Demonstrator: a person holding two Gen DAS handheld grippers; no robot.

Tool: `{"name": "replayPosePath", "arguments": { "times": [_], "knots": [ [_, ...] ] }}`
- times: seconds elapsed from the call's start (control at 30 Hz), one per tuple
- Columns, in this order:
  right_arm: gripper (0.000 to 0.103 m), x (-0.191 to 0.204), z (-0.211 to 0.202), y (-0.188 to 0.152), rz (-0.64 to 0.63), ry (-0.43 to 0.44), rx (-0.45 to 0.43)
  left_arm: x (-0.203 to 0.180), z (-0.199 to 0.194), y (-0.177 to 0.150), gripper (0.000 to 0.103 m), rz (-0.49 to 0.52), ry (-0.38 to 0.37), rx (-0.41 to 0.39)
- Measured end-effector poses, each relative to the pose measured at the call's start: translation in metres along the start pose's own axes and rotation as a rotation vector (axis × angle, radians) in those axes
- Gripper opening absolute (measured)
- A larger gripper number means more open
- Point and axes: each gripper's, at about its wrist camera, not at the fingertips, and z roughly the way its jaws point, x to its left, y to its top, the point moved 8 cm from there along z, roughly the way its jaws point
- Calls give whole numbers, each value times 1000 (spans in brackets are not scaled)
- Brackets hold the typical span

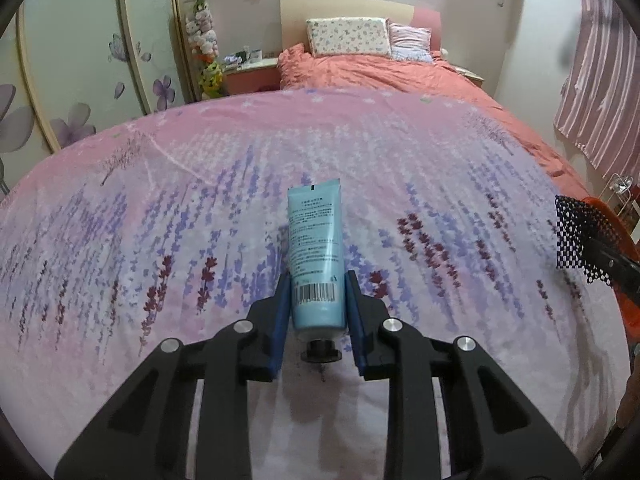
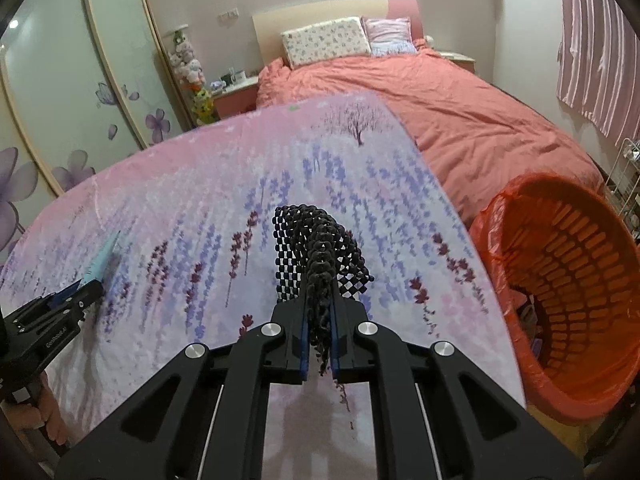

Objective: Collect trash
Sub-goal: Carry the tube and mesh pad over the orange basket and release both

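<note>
While the right gripper (image 2: 320,316) pinched limp black mesh (image 2: 316,240), the left gripper (image 1: 318,300) clamped a light, squashy tube (image 1: 316,248) near its cap.

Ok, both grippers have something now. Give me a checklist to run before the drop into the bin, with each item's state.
1. left gripper closed on the blue tube: ok, pads press both sides near the cap end.
2. right gripper closed on the black mesh piece: ok, it bunches between the fingers.
3. Orange basket within view of the right gripper: ok, to its right beside the bed.
4. Basket lined and open: ok, red bag over the rim.
5. Room left in the basket: cannot tell, only part of the bottom shows.
6. Tube lifted clear of the bedspread: cannot tell.
</note>
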Motion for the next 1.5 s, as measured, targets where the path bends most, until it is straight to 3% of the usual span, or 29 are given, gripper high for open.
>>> {"name": "replayPosePath", "arguments": {
  "times": [0.4,0.73,1.17,1.5],
  "knots": [
    [8,-11,-51,18,19,20,-102,-39,-57,27,27,53,-66,-105],
    [8,-45,-84,26,45,-27,-167,-106,-104,43,27,131,-149,-169],
    [8,-142,-104,21,184,-151,-205,-230,-124,38,27,241,-346,-175],
    [8,-207,-91,20,312,-155,-195,-333,-108,29,27,312,-489,-117]
  ]
}}
